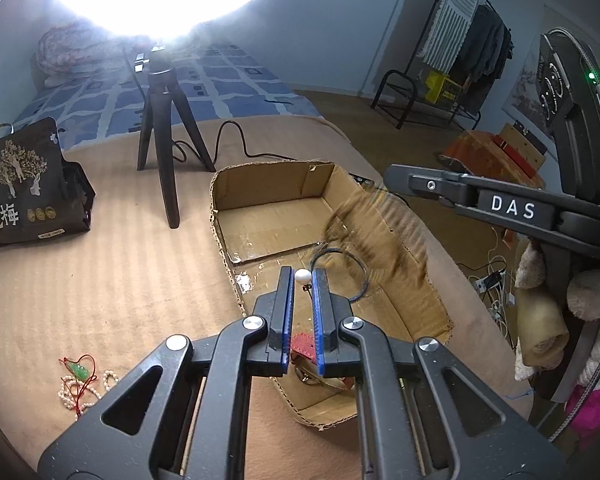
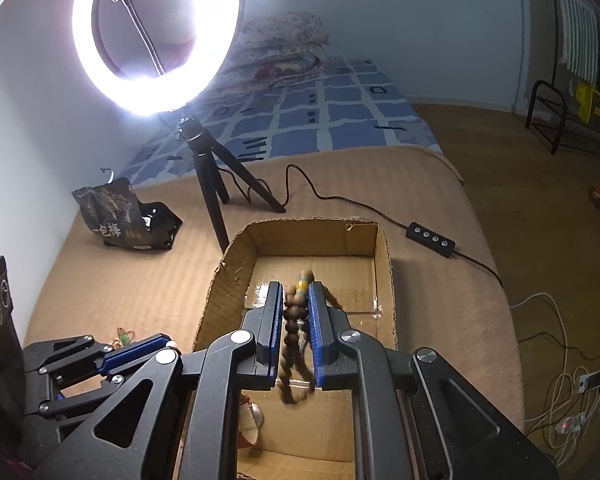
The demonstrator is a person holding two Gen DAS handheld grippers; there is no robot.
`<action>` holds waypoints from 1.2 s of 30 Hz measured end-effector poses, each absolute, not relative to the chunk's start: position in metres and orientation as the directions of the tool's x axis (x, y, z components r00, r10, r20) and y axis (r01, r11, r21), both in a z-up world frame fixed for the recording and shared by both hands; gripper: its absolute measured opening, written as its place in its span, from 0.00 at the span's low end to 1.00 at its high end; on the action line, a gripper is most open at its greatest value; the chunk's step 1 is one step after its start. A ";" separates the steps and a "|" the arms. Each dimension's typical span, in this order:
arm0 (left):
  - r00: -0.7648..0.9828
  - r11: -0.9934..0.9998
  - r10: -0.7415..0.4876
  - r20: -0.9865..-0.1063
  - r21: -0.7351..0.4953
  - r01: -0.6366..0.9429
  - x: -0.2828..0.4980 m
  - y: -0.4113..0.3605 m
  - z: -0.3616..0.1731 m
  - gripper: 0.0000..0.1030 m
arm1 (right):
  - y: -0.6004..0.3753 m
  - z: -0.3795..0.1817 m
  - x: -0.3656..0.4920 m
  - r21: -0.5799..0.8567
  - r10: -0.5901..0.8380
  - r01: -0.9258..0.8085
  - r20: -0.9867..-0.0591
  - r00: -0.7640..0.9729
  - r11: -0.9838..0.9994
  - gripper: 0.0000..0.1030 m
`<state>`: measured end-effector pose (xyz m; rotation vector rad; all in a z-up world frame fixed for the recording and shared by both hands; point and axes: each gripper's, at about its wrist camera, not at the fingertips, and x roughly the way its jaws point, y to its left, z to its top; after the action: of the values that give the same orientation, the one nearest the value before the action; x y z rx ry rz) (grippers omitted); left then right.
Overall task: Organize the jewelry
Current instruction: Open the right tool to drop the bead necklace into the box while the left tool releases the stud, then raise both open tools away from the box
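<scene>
Covering the bed — tan blanket (image 2: 340, 184) under cardboard box (image 2: 240, 256).

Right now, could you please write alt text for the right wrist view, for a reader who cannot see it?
The right gripper, jaws shut on a string of brown wooden beads, holds it dangling over an open cardboard box on a tan bedspread. A lit ring light on a tripod stands behind; the left gripper is at lower left.
</scene>
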<state>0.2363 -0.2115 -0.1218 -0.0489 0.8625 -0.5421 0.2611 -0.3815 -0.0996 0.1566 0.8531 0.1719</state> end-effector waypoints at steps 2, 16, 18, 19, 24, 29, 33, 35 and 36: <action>0.516 0.864 -0.472 -0.714 -0.259 0.432 0.237 -0.212 -0.122 0.07 | -0.383 -0.099 0.261 0.211 0.208 -0.073 -0.733 0.647 0.975 0.15; 0.551 0.877 -0.448 -0.704 -0.226 0.424 0.228 -0.205 -0.116 0.52 | -0.387 -0.097 0.253 0.191 0.133 0.014 -0.731 0.669 0.981 0.70; 0.555 0.878 -0.445 -0.703 -0.221 0.424 0.227 -0.204 -0.113 0.52 | -0.388 -0.096 0.252 0.192 0.125 0.027 -0.733 0.668 0.981 0.70; 0.556 0.879 -0.444 -0.703 -0.220 0.424 0.225 -0.204 -0.112 0.52 | -0.388 -0.096 0.251 0.190 0.121 0.032 -0.735 0.667 0.981 0.70; 0.563 0.879 -0.445 -0.696 -0.220 0.422 0.221 -0.199 -0.107 0.57 | -0.386 -0.089 0.246 0.179 0.107 0.038 -0.734 0.670 0.983 0.70; 0.575 0.879 -0.446 -0.686 -0.216 0.425 0.216 -0.192 -0.098 0.57 | -0.381 -0.081 0.240 0.175 0.109 0.030 -0.727 0.678 0.984 0.70; 0.588 0.880 -0.444 -0.676 -0.206 0.428 0.208 -0.185 -0.088 0.57 | -0.373 -0.071 0.234 0.169 0.109 0.019 -0.719 0.687 0.985 0.70; 0.596 0.882 -0.441 -0.671 -0.199 0.428 0.204 -0.180 -0.084 0.57 | -0.370 -0.066 0.230 0.166 0.109 0.015 -0.714 0.692 0.986 0.70; 0.600 0.883 -0.438 -0.669 -0.195 0.427 0.202 -0.178 -0.082 0.57 | -0.368 -0.064 0.228 0.165 0.109 0.014 -0.711 0.695 0.986 0.70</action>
<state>0.2017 -0.1780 -0.0818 -0.0151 0.7796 -0.5018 0.2279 -0.3679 -0.0635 0.1628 0.8017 0.0535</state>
